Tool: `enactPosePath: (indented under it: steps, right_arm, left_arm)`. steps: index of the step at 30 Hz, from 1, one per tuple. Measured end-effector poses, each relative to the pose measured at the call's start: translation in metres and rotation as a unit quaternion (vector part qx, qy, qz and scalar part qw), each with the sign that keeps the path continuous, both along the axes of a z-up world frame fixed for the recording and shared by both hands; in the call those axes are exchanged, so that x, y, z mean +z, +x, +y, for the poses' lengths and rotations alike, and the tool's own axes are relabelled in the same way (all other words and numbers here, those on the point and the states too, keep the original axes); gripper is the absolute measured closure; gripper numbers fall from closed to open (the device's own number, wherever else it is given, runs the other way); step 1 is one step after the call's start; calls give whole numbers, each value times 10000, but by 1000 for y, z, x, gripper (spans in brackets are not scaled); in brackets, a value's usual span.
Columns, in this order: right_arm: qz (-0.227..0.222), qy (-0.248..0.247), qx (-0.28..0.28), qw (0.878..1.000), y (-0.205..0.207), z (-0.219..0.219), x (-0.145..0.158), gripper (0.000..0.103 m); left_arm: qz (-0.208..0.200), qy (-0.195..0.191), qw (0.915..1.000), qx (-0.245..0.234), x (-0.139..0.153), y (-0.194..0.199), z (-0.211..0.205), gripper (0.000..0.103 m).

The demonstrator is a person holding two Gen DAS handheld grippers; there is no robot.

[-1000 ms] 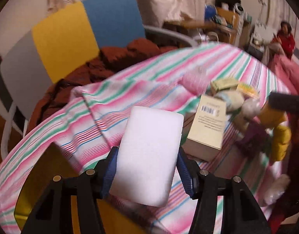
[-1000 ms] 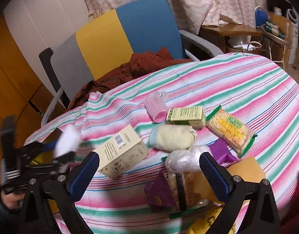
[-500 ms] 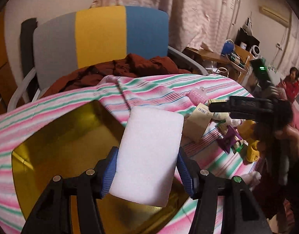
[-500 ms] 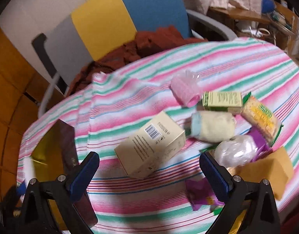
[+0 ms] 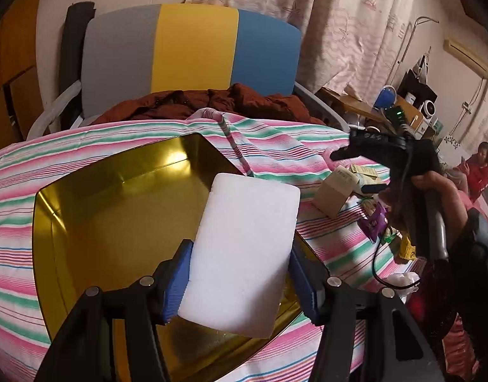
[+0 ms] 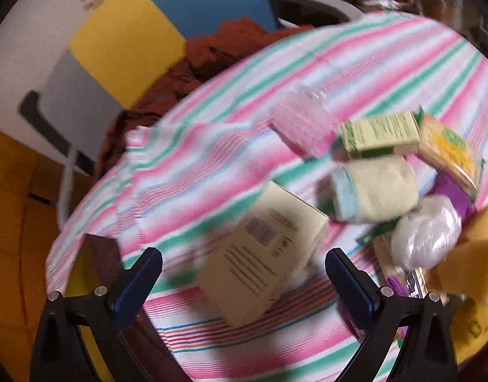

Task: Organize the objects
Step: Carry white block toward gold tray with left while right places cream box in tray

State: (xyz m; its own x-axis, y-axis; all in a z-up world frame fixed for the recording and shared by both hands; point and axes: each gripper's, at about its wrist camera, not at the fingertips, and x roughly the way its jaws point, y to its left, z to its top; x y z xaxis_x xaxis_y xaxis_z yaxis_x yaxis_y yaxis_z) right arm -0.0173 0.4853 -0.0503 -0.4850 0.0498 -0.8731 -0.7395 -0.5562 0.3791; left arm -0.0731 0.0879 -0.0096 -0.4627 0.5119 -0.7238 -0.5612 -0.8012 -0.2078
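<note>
White sponge (image 5: 240,251) fills the left claw (image 5: 239,283) over a gold tin (image 5: 116,210); right claw (image 6: 242,283) gapes, empty, above a beige box (image 6: 260,264).

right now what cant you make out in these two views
- Print on the beige box, right wrist view: motion blur.
- Tin floor near the tongs, left wrist view: hidden behind the white sponge.
- Orange item, right wrist view: cut off by the edge.

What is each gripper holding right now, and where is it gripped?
Left gripper clamps the white rectangular foam block by its long side edges, near its lower end. Right gripper is open, holding nothing.
</note>
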Motion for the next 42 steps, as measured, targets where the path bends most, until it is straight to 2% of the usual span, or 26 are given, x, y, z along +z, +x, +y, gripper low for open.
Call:
enactPosePath:
  steps: [3,5,6,7,9,10,12,15,18,21,25,31,32,34,36,42]
  right_arm:
    - [-123,45,-126,9998,-5,-1,-7,0]
    - [-278,178,0,9995,-13,-4,-13,10]
    - [-395,249,106,9989,-17,-6,-16,25]
    - [-441,282,209,9984,-21,-6,-19,33]
    - [-466,453,374,9972,-23,-9,-19,37]
    - [-472,551,458,9963,-22,-12,-16,44]
    - [-391,688,632,9949,-20,-20,-7,50]
    - [-5,766,1061,9914,-17,-37,14,51]
    - [300,1122,1642,9796,-16,-67,42,52]
    - [578,1450,2121,9647,-18,-99,67,52]
    - [986,1453,2724,9460,-33,-145,89,52]
    - [1278,933,3776,9124,-60,-217,84,49]
    - [1324,871,3925,9060,-63,-230,81,46]
    - [1412,828,4165,8943,-63,-250,77,20]
    - [1478,870,4256,8885,-58,-263,77,11]
    - [1480,1445,4334,8771,-42,-277,77,6]
  left_arm:
    - [-29,36,10000,30,-1,0,-4,43]
    - [-50,24,10000,57,-1,2,-6,43]
    - [-50,22,10000,55,-1,3,-8,43]
    - [-47,26,10000,55,-1,3,-9,43]
    - [-52,19,9999,89,-2,5,-13,43]
    - [-51,24,9999,106,-2,6,-14,43]
    - [-57,52,9998,162,-2,7,-20,43]
    - [-84,86,9995,306,-4,9,-28,43]
    - [-106,113,9986,499,-6,12,-40,43]
    - [-127,115,9974,697,-7,14,-52,43]
    - [-93,87,9952,971,-7,18,-68,43]
    - [-93,-37,9872,1594,-10,20,-95,42]
    - [-97,-54,9859,1672,-10,20,-99,42]
    - [-95,-81,9825,1857,-11,22,-109,40]
    - [-110,-108,9805,1962,-13,23,-117,39]
    - [-166,-118,9773,2107,-18,27,-131,39]
